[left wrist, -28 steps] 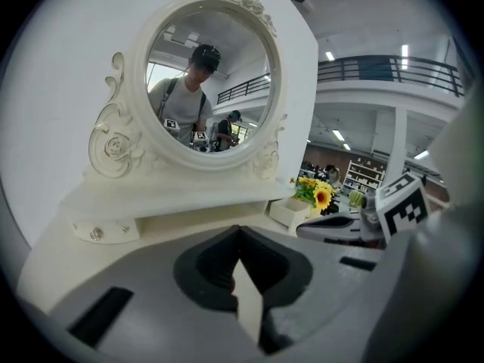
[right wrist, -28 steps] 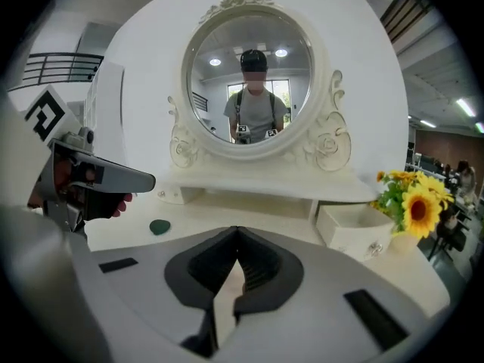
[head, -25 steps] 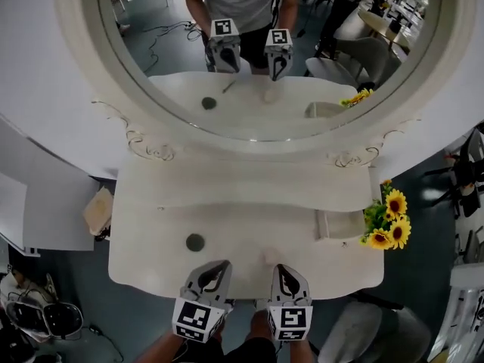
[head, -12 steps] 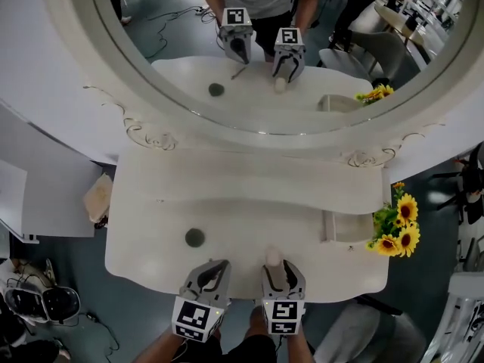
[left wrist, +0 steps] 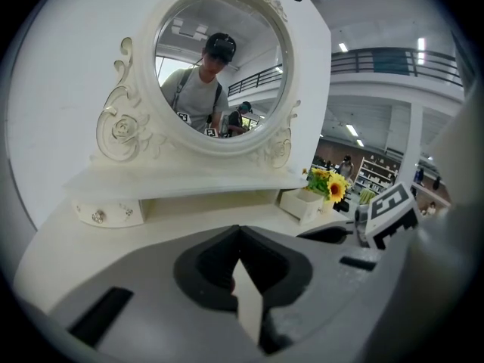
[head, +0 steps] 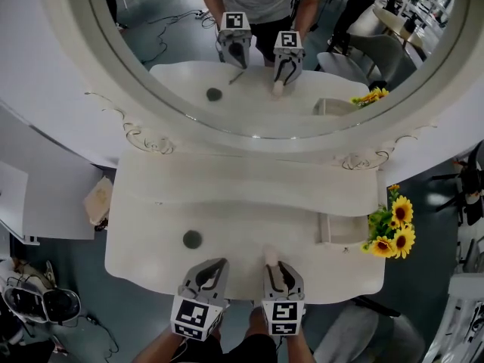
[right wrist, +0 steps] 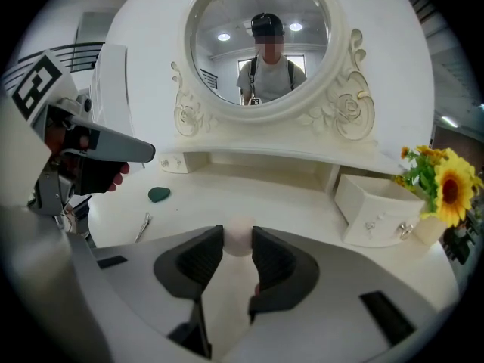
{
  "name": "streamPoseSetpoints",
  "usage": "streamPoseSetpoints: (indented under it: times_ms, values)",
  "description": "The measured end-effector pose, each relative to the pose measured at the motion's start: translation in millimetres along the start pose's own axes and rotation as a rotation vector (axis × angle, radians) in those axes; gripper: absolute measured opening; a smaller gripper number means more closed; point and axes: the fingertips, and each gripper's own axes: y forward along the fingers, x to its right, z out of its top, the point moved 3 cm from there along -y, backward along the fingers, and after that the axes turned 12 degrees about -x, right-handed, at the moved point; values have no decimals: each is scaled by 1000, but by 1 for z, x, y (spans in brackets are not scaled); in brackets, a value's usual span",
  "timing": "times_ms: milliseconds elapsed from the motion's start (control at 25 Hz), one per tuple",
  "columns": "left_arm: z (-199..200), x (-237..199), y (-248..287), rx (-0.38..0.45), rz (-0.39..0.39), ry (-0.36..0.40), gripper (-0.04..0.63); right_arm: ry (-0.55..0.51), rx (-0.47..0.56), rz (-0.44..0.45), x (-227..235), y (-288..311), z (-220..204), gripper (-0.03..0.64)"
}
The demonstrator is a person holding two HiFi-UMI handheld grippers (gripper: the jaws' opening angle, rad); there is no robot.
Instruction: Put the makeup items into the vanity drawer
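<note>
Front edge of cream table [head: 151, 267]: right gripper [head: 278, 269], jaws just closing, clamped on pale sponge [right wrist: 239, 239]. Left gripper [left wrist: 240, 233] beside it, jaws together, nothing between. Ahead of left gripper: thin metal tool [right wrist: 144, 225], then dark green pad [head: 192, 239] further left. Right side: small drawer [head: 344, 229] pulled open, sunflowers [head: 393, 229] just beside. Behind: raised shelf [head: 242, 180], round mirror [head: 151, 59] with person reflected. Grey-blue floor [head: 76, 278] all round.
</note>
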Motion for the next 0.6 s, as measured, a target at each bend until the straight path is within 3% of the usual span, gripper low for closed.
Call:
streamPoseSetpoints:
  times_ms: [600]
  values:
    - [78,47,-9,107,-58,104,-2,43,171,-125,59,-80,54,124]
